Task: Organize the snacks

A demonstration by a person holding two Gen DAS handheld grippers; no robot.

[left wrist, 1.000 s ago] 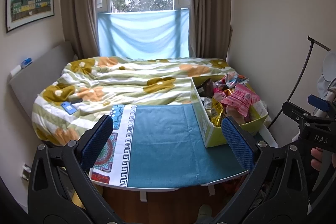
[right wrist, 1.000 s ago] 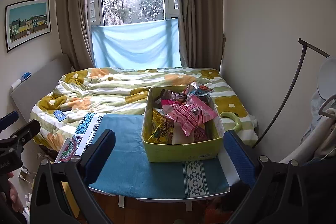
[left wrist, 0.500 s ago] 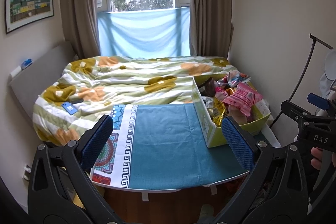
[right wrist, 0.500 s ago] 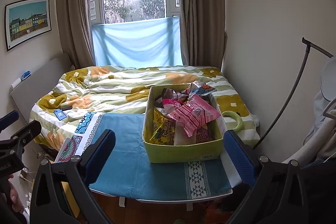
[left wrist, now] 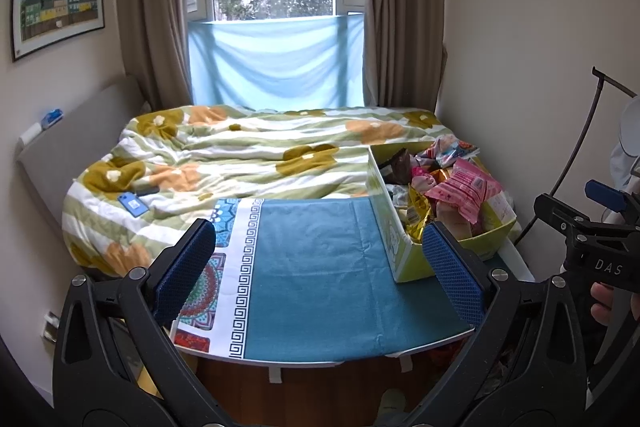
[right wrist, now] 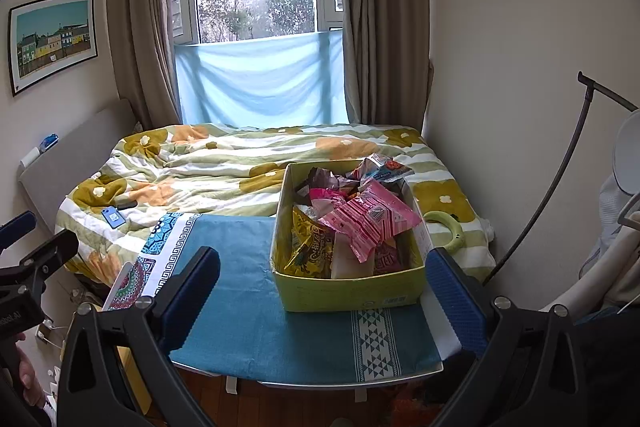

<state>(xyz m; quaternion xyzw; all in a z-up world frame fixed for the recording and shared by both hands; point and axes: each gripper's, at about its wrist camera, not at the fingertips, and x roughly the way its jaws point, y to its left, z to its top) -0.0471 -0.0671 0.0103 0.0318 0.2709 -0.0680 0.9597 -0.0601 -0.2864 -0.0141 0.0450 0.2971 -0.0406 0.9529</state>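
Note:
A yellow-green cardboard box (right wrist: 352, 291) full of snack packets stands on the right side of a small table under a teal cloth (right wrist: 248, 311). A pink packet (right wrist: 372, 219) lies on top and a yellow packet (right wrist: 310, 245) sits at the box's front left. The box also shows in the left wrist view (left wrist: 400, 247), with the pink packet (left wrist: 466, 187). My left gripper (left wrist: 318, 277) is open and empty, short of the table's near edge. My right gripper (right wrist: 322, 297) is open and empty, in front of the box.
A bed with a flowered quilt (right wrist: 208, 171) lies behind the table, with a blue phone (right wrist: 113, 217) on it. A green ring (right wrist: 444, 229) lies right of the box. A wall and a curved black stand (right wrist: 560, 171) are at the right. Wooden floor is below.
Both grippers have risen and tilted slightly, so the table and box sit a little lower in view. Both stay open and empty.

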